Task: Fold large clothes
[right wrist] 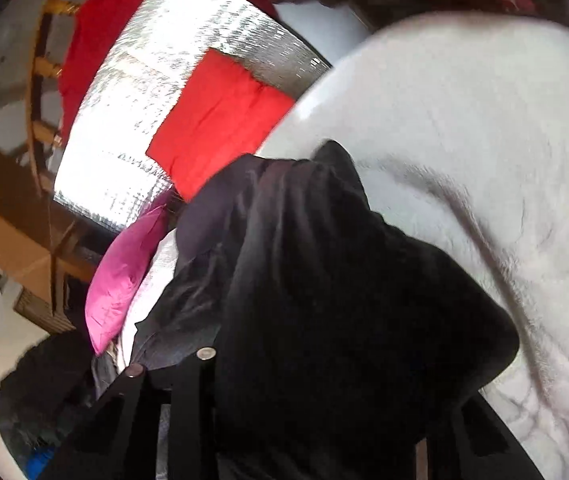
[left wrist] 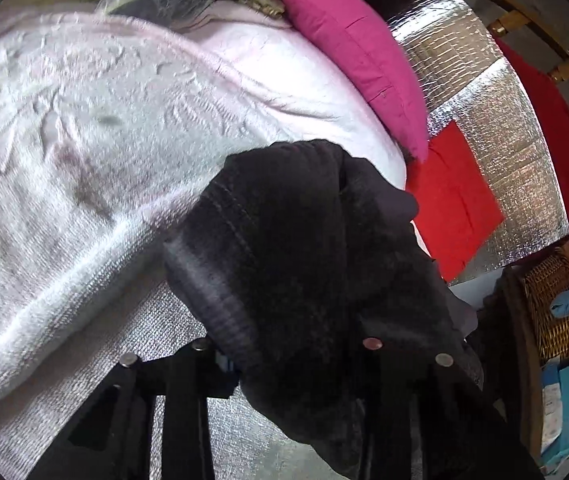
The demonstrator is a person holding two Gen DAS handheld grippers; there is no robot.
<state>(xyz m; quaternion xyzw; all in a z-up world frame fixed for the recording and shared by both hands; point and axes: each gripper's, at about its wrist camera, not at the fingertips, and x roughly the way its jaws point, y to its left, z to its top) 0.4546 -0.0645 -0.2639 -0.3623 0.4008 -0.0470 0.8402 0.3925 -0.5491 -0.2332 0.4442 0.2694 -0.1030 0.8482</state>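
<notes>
Left gripper (left wrist: pixel 284 360) and right gripper (right wrist: pixel 304 380) are each closed on a bunch of the black garment (left wrist: pixel 304 240) — it drapes over their fingers, pale blanket (left wrist: pixel 84 120) beyond.

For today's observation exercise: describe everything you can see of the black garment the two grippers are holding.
The black garment is a dark, soft, heavy-looking cloth with a ribbed band and stitched seams. It is bunched and draped over both the left gripper and the right gripper, whose jaws pinch it, above the pale pink blanket.
</notes>
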